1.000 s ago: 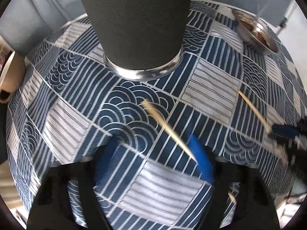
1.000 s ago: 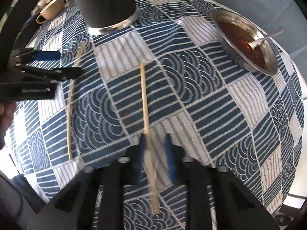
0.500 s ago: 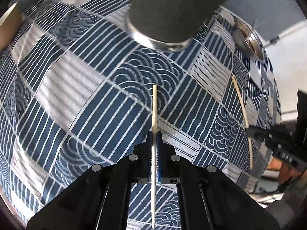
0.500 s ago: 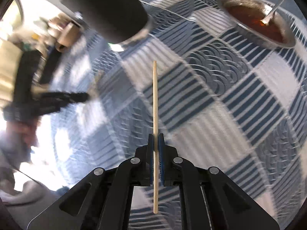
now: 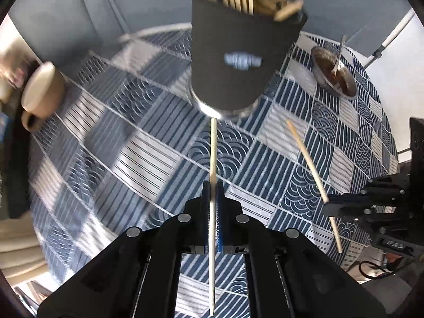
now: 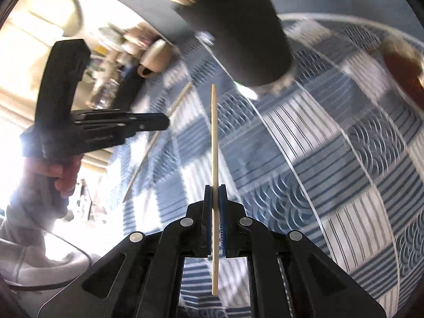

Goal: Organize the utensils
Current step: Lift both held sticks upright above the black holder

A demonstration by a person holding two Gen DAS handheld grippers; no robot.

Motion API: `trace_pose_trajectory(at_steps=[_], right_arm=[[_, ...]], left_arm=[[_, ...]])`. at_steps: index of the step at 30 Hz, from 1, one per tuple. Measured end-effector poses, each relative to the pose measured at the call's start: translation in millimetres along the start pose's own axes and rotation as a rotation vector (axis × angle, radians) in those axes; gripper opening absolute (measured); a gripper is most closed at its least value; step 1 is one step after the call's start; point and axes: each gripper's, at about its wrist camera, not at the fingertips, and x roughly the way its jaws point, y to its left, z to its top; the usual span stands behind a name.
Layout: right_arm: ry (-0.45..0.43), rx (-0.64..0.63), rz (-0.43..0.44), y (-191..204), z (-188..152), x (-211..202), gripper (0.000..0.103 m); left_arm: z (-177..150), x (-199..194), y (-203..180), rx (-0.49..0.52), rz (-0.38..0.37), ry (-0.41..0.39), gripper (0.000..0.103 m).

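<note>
My left gripper point(image 5: 212, 185) is shut on a wooden chopstick point(image 5: 212, 153) that points at the base of the black utensil holder point(image 5: 238, 61), which holds several wooden utensils. My right gripper point(image 6: 215, 188) is shut on a second chopstick point(image 6: 214, 132), lifted above the table, with the holder point(image 6: 246, 39) ahead. The right gripper point(image 5: 344, 206) and its chopstick point(image 5: 310, 164) also show in the left wrist view at right. The left gripper point(image 6: 159, 122) with its chopstick point(image 6: 156, 140) shows in the right wrist view at left.
A blue patterned tablecloth point(image 5: 148, 159) covers the round table. A metal bowl point(image 5: 334, 74) of brown sauce with a spoon stands at the far right; it also shows in the right wrist view point(image 6: 402, 66). A beige mug point(image 5: 42, 92) lies at the left edge.
Both grippers closed on their chopsticks a second ago and have since lifted them off the cloth. The holder's rim and contents have come into view.
</note>
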Motion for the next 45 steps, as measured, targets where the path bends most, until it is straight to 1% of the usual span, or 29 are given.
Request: trace_pose_trajectory(at_steps=[1, 2, 4, 8, 14, 19, 25, 28, 32, 34, 37, 38, 39, 41, 43, 45], right_arm=[[-0.015, -0.003, 0.016, 3.0, 5.3, -5.1, 0.005], [-0.026, -0.005, 0.017, 4.9, 10.3, -9.4, 0.005], [-0.046, -0.017, 0.017, 4.8, 17.6, -17.6, 0.005], [-0.099, -0.032, 0.026, 8.8, 35.7, -36.9, 0.005], [-0.176, -0.074, 0.014, 16.6, 68.5, -64.0, 0.005], [-0.203, -0.118, -0.046, 27.4, 99.1, -82.0, 0.005], [-0.253, -0.160, -0.066, 39.9, 133.5, -98.2, 0.005], [-0.261, -0.166, -0.099, 43.3, 148.3, -98.1, 0.005], [-0.279, -0.172, -0.099, 46.5, 162.6, -95.8, 0.005], [-0.294, -0.174, -0.090, 46.9, 169.2, -94.5, 0.005], [-0.321, -0.190, -0.076, 47.0, 177.6, -92.4, 0.005], [-0.326, -0.199, -0.071, 47.1, 179.7, -91.0, 0.005], [-0.344, -0.209, -0.072, 46.8, 182.4, -90.4, 0.005], [-0.363, -0.219, -0.060, 44.9, 186.7, -88.8, 0.005], [-0.379, -0.217, -0.051, 40.1, 192.4, -85.8, 0.005], [-0.382, -0.214, -0.055, 35.8, 198.8, -81.5, 0.005]], left_arm=[[5.2, -3.0, -2.0, 0.009, 0.032, -0.010, 0.004], [8.5, -8.6, -1.9, 0.011, 0.042, -0.024, 0.004], [14.0, -18.2, -2.3, 0.003, 0.045, -0.045, 0.004], [28.5, -36.0, -13.3, 0.027, 0.064, -0.096, 0.004], [47.5, -70.9, -17.4, 0.041, 0.076, -0.179, 0.004], [63.6, -92.0, -19.0, 0.047, 0.087, -0.230, 0.004], [88.1, -112.7, -18.7, 0.032, 0.058, -0.277, 0.004], [98.9, -119.4, -19.5, 0.025, 0.045, -0.300, 0.004], [113.6, -125.7, -20.7, 0.025, 0.026, -0.331, 0.004], [121.9, -127.2, -19.1, 0.015, -0.003, -0.360, 0.005], [133.5, -126.3, -12.4, -0.020, -0.092, -0.409, 0.005], [136.2, -126.6, -12.5, -0.025, -0.091, -0.422, 0.005], [140.2, -125.6, -11.7, -0.020, -0.093, -0.455, 0.005], [145.5, -124.4, -11.0, -0.002, -0.120, -0.502, 0.005], [153.6, -115.7, -9.6, -0.001, -0.123, -0.509, 0.005], [161.1, -107.0, -7.3, -0.013, -0.143, -0.511, 0.005]])
